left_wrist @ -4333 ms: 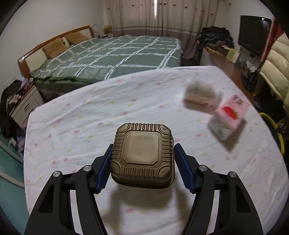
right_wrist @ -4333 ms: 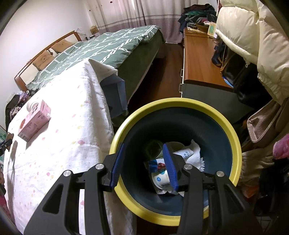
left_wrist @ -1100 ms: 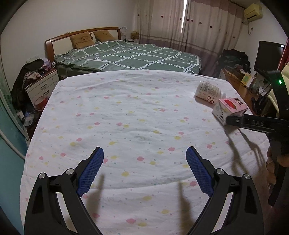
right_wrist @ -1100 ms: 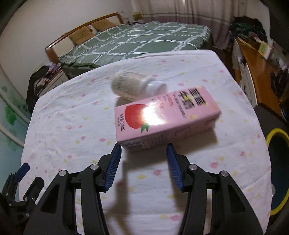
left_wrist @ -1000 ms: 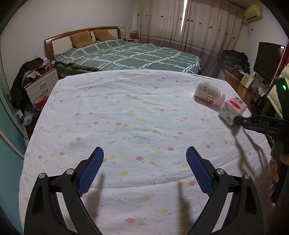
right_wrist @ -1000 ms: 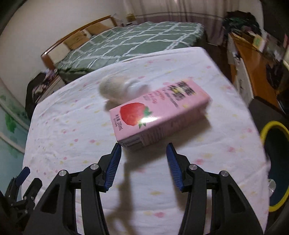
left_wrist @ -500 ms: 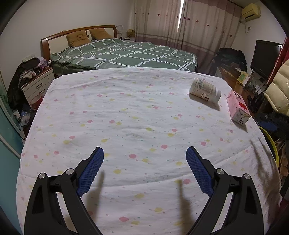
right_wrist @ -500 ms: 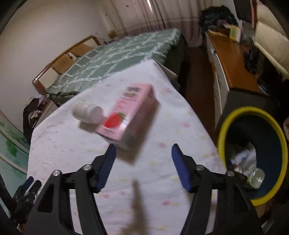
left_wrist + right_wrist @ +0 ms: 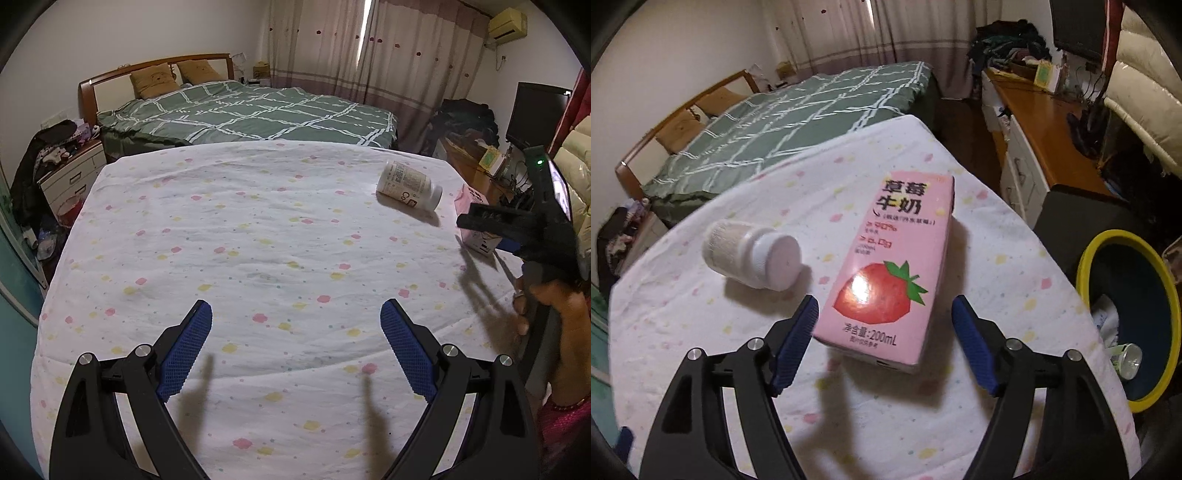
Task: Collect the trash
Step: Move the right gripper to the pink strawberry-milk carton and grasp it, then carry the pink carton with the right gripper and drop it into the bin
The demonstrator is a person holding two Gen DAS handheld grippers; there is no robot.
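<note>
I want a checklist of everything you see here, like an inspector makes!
Surface: white tablecloth with pastel dots, wrinkled.
Job's things: pink strawberry milk carton lying flat; white plastic bottle on its side, apart from the carton; yellow-rimmed dark bin beside the table, trash inside.
Clutter: nothing seen.
Grippers: right tongs open, straddling the carton's near end; left tongs open, empty.
Cables: tangle on the wooden desk.
Surroundings: green checked bed, curtains, television.

black hand-held gripper (image 9: 884, 319), blue ribbed pads (image 9: 798, 339)
</note>
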